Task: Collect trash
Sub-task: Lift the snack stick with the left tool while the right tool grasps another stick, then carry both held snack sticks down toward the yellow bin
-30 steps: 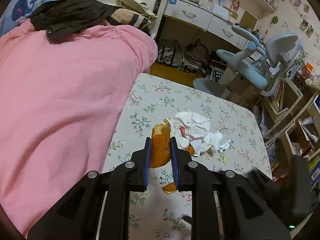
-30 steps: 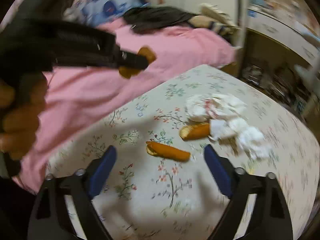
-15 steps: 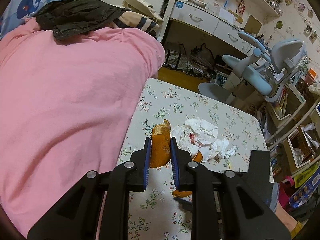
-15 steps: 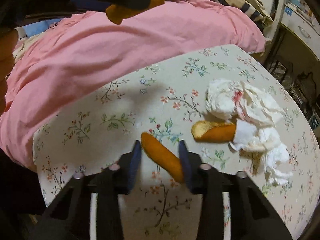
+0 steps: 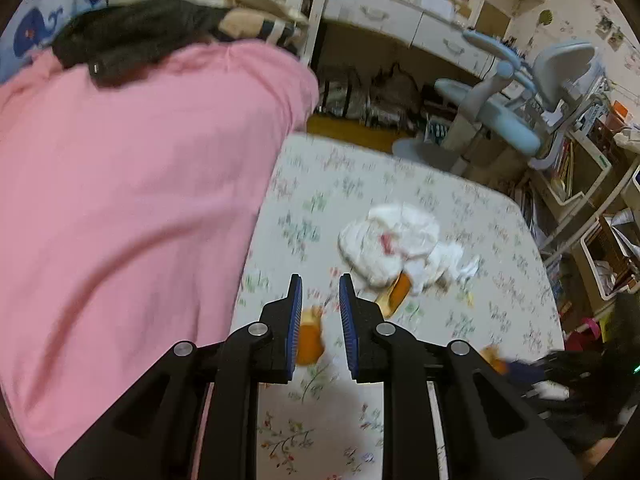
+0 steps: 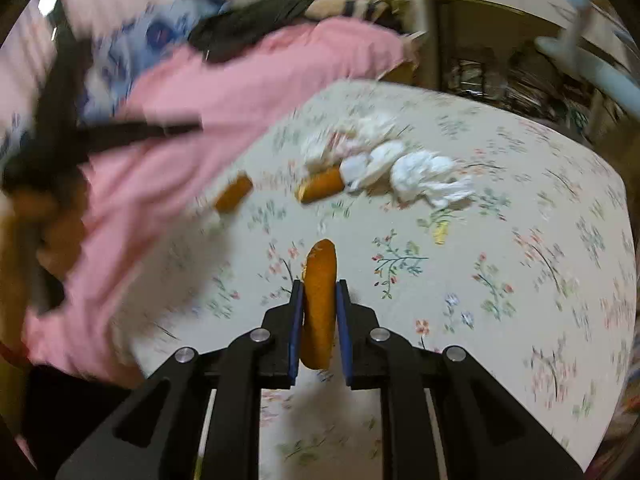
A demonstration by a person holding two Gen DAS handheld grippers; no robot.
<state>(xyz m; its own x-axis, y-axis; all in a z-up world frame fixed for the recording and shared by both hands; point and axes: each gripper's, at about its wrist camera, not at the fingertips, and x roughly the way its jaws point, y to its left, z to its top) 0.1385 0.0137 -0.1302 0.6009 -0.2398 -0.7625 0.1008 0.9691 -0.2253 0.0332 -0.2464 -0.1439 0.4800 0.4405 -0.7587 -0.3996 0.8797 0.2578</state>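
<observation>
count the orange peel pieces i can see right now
3: one clamped in the right gripper, one loose by the pink blanket, one against the tissues. More may hide under the tissues.

Pink bed (image 5: 132, 184), floral table (image 5: 472, 216), desk chair (image 5: 516, 92)

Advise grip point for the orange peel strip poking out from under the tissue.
Grip the peel strip at its bare end, fingers across the narrow width, coming in from the pink bedding side: it lies flat, other end tucked under the tissue. Left gripper is open; right gripper holds another peel.
</observation>
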